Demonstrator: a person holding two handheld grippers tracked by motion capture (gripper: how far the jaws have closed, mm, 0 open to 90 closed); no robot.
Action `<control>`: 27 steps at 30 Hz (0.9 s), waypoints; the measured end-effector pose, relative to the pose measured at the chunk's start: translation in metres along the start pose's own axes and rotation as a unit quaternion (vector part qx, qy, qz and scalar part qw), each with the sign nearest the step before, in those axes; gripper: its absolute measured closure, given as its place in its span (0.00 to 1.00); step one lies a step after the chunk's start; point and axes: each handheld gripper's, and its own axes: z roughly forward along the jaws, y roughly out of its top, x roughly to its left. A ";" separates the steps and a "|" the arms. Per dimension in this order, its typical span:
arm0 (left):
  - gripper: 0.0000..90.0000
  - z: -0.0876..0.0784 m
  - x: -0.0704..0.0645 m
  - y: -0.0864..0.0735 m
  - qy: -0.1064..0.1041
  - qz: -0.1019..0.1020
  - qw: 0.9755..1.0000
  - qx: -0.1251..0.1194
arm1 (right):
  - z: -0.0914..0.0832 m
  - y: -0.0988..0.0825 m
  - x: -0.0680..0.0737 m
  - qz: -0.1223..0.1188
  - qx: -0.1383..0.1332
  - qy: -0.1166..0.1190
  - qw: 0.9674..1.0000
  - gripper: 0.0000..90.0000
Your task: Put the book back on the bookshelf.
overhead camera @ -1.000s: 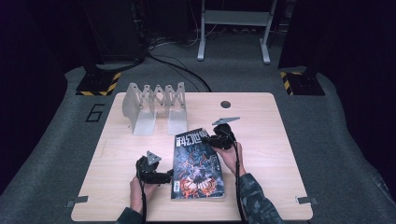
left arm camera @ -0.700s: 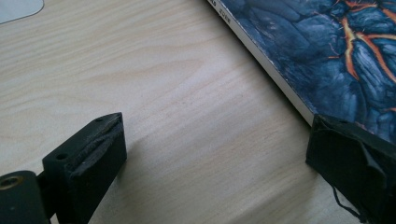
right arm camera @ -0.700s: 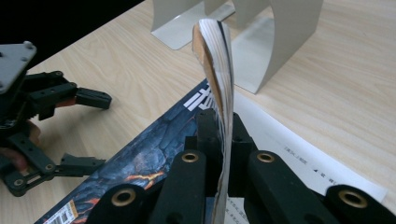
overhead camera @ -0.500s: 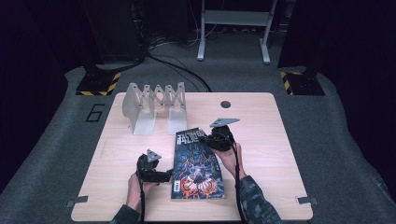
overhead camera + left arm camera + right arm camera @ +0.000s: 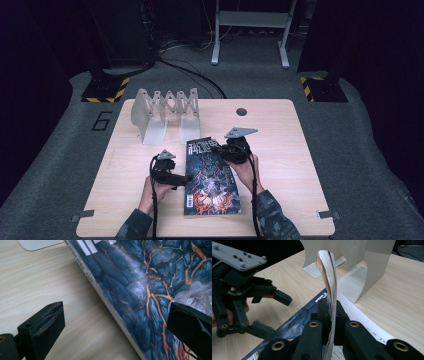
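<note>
Magazine (image 5: 210, 177) lies flat on the table (image 5: 300, 150), lower centre of the high view, long side running up the frame and tilted a little to the right. Cover dark blue-black, cracked-rock pattern with orange-red veins like lava; large white title characters across the top edge; pale spine strip with small print down the left side; a small white bird-like figure at right of the left gripper view. The cover is glossy — a soft sheen shows mid-frame there.

Right gripper (image 5: 231, 150) sits at the magazine's upper right corner in the high view, with a grey plate on top. In the right gripper view its jaws are clamped on a lifted sheaf of pages (image 5: 329, 282) — the sheaf stands upright between them and curls over at the top centre of the frame, page edges cream and brown, while the rest of the magazine stays flat below.

Left gripper (image 5: 172, 177) is at the magazine's left edge, centre-left of the high view. Its jaws are spread wide and have just been opening; in the left gripper view the spine runs diagonally between them, pads clear of it.

Rack (image 5: 165, 112) of grey dividers stands upper left on the table, just above the magazine's top edge.
</note>
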 end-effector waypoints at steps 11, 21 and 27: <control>0.02 0.018 -0.004 0.008 -0.020 0.009 0.999 0.025 | -0.005 0.000 0.006 -0.007 -0.017 0.009 1.000 0.98; 0.24 0.022 -0.004 0.008 -0.025 0.010 0.999 0.030 | 0.000 -0.006 0.001 0.005 -0.013 0.013 1.000 0.98; 0.38 0.021 -0.006 0.008 -0.003 0.015 0.999 0.029 | 0.010 -0.017 -0.011 0.035 0.007 0.005 0.999 0.98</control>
